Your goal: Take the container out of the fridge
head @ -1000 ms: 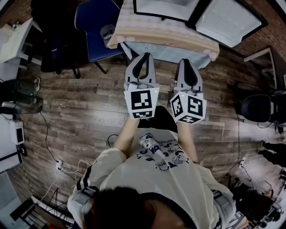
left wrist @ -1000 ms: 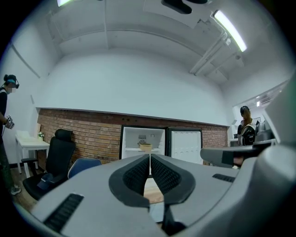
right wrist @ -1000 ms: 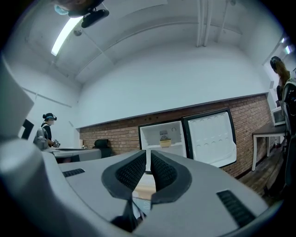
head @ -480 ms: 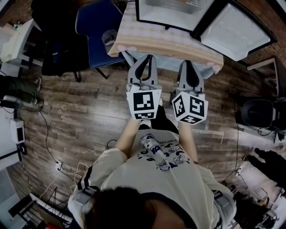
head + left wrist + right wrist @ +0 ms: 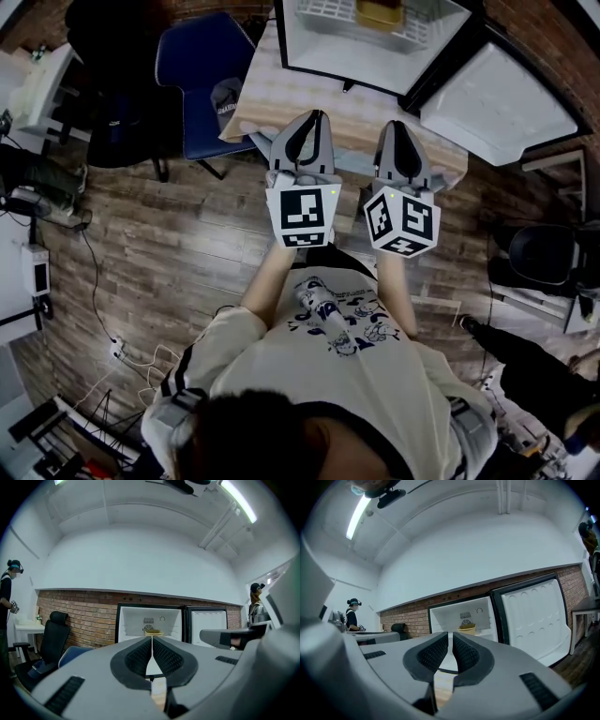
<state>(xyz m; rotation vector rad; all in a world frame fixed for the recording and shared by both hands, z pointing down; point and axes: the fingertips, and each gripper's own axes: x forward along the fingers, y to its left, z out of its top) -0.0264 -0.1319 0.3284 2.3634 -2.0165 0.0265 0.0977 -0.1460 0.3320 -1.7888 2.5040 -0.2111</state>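
Note:
A small fridge [image 5: 375, 42] stands open at the top of the head view, its door [image 5: 497, 98] swung out to the right. A yellow container [image 5: 380, 13] sits on the white wire shelf inside. It also shows in the left gripper view as the container [image 5: 153, 632] and in the right gripper view as the container [image 5: 467, 629], deep in the fridge [image 5: 461, 616]. My left gripper [image 5: 313, 116] and right gripper [image 5: 397, 126] are held side by side, well short of the fridge. Both are shut with nothing between the jaws.
A beige checked tabletop [image 5: 309, 94] lies in front of the fridge. To the left are a blue chair [image 5: 202, 66] and a black office chair [image 5: 47, 639]. Cables [image 5: 131, 347] trail on the wood floor. One person [image 5: 7, 590] stands far left, another person [image 5: 257, 604] at the right.
The fridge has come further into the head view, so its shelf and the yellow container now show. Both grippers have edged forward over the tabletop's near edge, still shut.

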